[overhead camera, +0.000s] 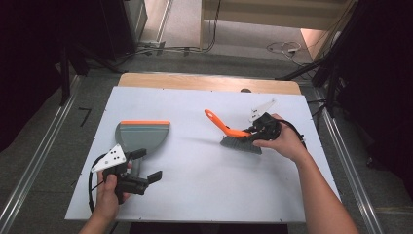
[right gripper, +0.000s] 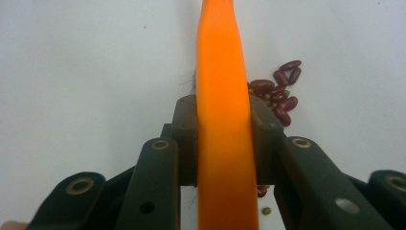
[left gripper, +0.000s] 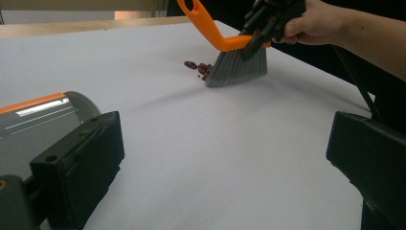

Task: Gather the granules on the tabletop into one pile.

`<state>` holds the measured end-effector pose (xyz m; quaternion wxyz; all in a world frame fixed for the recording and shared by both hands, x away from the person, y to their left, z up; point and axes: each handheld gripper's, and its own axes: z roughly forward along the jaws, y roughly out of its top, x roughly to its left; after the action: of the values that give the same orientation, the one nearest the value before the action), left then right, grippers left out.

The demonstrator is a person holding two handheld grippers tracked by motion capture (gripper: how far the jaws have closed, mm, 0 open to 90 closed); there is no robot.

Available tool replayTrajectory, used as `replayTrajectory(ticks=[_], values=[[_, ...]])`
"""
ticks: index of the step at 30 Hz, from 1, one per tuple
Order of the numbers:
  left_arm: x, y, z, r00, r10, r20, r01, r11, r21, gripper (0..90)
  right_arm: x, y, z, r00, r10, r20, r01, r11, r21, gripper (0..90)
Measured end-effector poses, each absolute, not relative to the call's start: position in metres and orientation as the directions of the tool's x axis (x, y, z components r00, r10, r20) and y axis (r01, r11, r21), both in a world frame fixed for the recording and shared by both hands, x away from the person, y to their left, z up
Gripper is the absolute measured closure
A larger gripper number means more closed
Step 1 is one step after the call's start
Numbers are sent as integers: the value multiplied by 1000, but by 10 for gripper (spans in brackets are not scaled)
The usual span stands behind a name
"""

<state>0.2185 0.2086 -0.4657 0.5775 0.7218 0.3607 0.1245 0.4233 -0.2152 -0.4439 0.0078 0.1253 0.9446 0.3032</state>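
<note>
Right gripper (overhead camera: 254,130) clamped on orange handle of brush (overhead camera: 229,131); grey bristles down on white table (overhead camera: 204,185), right of centre. Small heap of red beans (left gripper: 201,68) touching bristle edge (few strays just beside). Left gripper (overhead camera: 146,165) jaws spread, nothing between them, just beside grey dustpan (overhead camera: 142,136) lying flat at table's left, orange lip away from person.

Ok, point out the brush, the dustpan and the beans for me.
brush (overhead camera: 240,142), high view, on the grey bristles.
dustpan (overhead camera: 142,136), high view, on the middle of the grey pan.
beans (right gripper: 280,91), right gripper view, on the middle of the red heap beside the orange handle.
</note>
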Motion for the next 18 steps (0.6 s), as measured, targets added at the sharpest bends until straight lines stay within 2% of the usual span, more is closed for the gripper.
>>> replayTrajectory(ticks=[10, 18], values=[[218, 209, -465, 707, 667, -237, 376, -69, 924, 3, 399, -222, -423, -953, 300, 38, 254, 725, 641, 683], [218, 209, -465, 708, 666, -235, 372, -68, 926, 3, 376, -238, -412, -882, 467, 59, 369, 610, 701, 683]])
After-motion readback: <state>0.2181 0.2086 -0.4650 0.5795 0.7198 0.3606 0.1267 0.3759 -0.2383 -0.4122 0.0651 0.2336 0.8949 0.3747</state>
